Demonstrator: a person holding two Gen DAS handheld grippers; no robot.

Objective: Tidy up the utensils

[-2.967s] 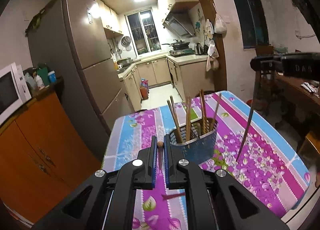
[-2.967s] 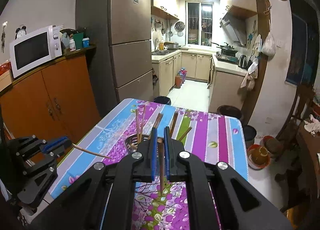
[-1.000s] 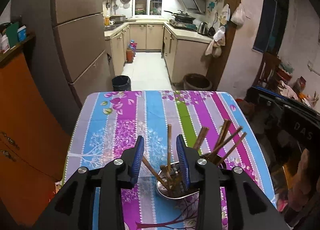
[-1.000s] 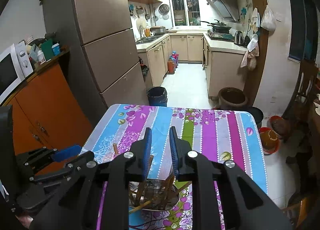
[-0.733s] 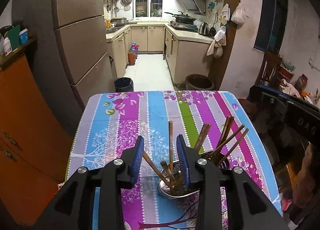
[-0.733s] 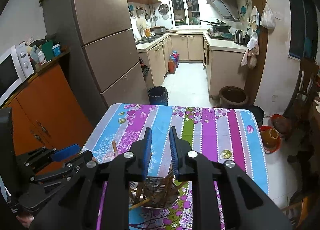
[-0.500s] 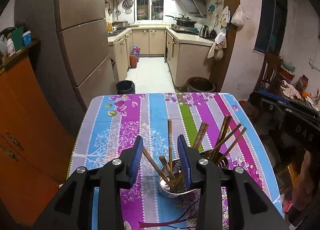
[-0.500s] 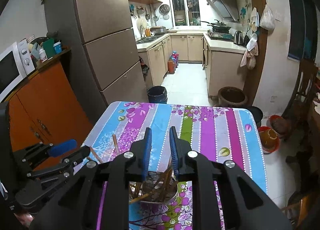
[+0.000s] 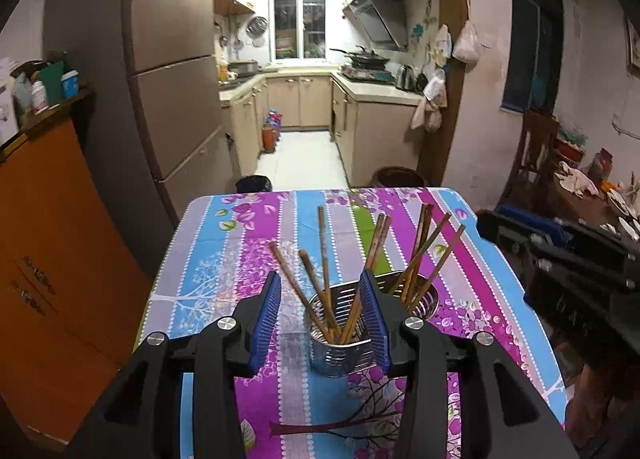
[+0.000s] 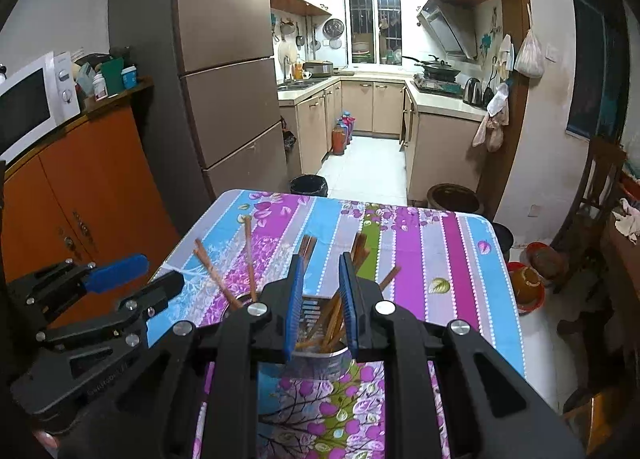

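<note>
Slotted steel holder [image 9: 340, 343] of wooden chopsticks [image 9: 420, 255] near table's [image 9: 208, 259] front edge, striped floral cloth, left gripper [image 9: 320, 299] agape, right gripper [image 10: 319, 271] parted, both empty, kitchen beyond.

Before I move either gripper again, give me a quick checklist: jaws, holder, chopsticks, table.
1. Left gripper empty: ok, jaws wide open, nothing between them.
2. Right gripper empty: ok, jaws open, nothing held.
3. Metal holder upright on the tablecloth: ok.
4. Chopsticks in the holder: ok, all visible ones stand in it, leaning outward at different angles.
5. Stray chopsticks left on the table: cannot tell, none on the visible cloth, but the grippers hide the near part.
6. Clearance between grippers: ok, the left gripper sits apart at the left edge of the right wrist view.
</note>
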